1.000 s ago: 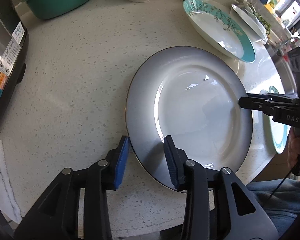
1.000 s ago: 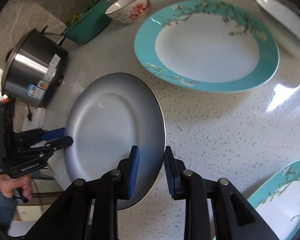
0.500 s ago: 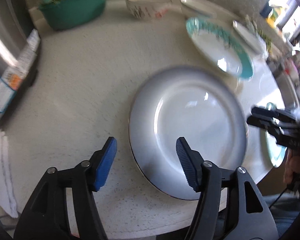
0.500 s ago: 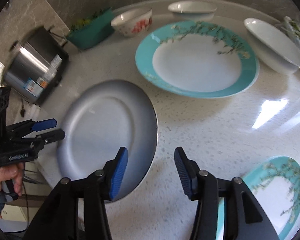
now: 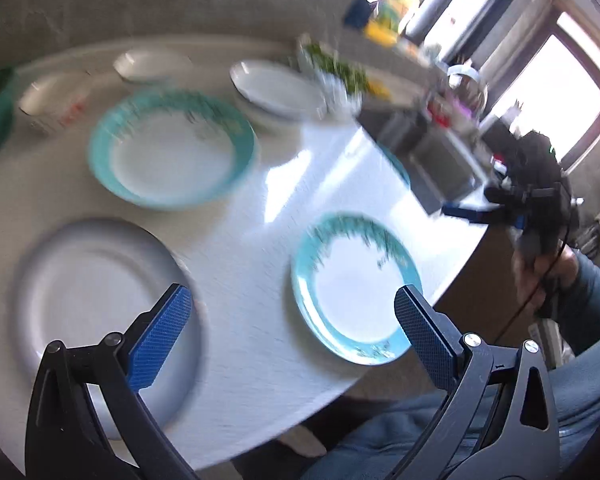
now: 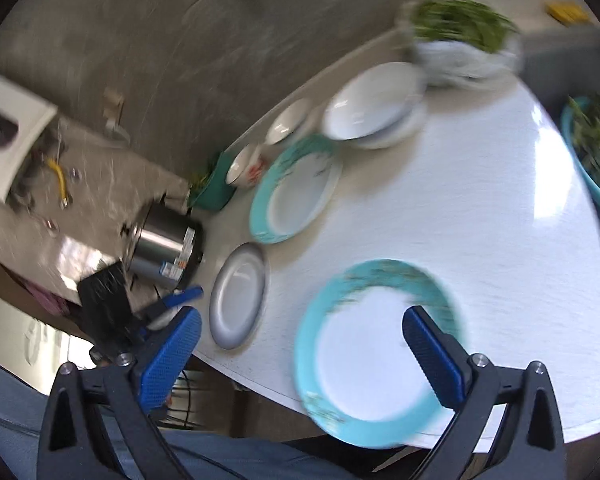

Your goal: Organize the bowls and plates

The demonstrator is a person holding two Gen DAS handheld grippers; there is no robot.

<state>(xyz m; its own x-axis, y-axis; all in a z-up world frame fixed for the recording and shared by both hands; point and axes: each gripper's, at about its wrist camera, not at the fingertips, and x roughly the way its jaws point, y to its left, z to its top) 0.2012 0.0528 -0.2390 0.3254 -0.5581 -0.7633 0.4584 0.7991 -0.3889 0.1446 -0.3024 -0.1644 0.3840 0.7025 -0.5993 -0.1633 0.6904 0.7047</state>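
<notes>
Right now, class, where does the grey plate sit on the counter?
In the left wrist view the grey plate lies flat at the lower left, near the counter's front edge, just below the larger teal-rimmed plate.

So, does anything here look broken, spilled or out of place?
Nothing looks broken or spilled. One oddity: the nearer teal-rimmed plate sits at the counter's front edge, and in the right claw's view its rim seems to overhang slightly.

sunlit white speckled counter point(image 5: 260, 208), grey stone wall point(image 6: 180, 40), bright window point(image 5: 560, 88).
</notes>
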